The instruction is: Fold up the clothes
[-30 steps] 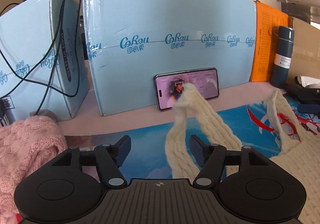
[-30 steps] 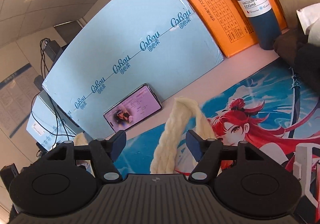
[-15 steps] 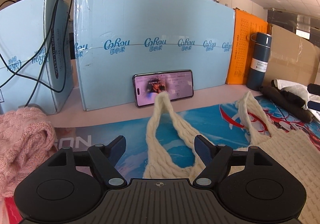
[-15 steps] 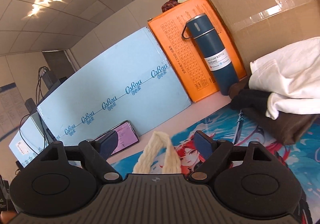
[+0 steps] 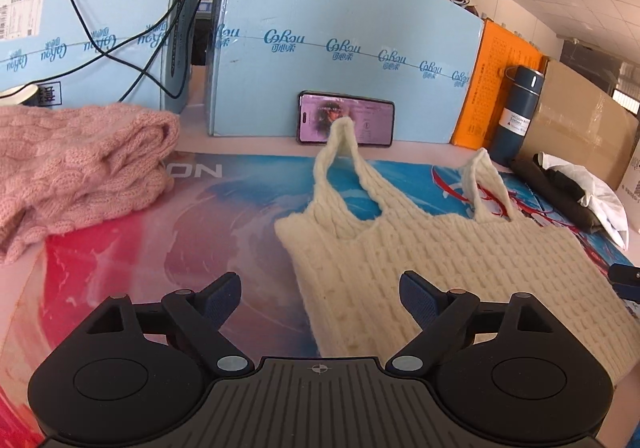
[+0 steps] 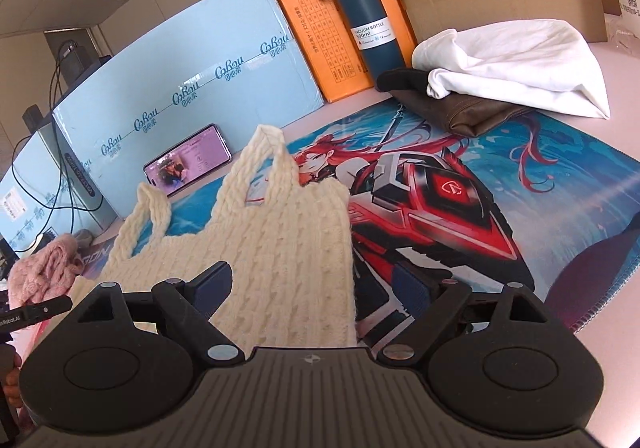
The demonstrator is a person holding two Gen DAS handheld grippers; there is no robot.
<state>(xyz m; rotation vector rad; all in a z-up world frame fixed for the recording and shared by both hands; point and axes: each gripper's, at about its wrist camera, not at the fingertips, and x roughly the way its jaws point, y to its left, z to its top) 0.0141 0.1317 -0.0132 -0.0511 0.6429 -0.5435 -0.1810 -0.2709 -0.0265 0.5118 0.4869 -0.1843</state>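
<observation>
A blue bottle [image 6: 368, 12] labelled "VACUUM BOTTLE 500ml" stands behind the cream knitted vest [image 5: 432, 264]. Both the left gripper [image 5: 320, 300] and the right gripper [image 6: 312, 284] are spread wide, holding nothing.

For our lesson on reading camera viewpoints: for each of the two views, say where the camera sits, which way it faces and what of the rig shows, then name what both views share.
Left wrist: sits on the left gripper, faces the blue boxes across the cream knit vest; its open fingers show.
Right wrist: sits on the right gripper, faces the vacuum bottle and white cloth; its open fingers show.
Shared: vest, phone, bottle, pink knit, printed mat.
</observation>
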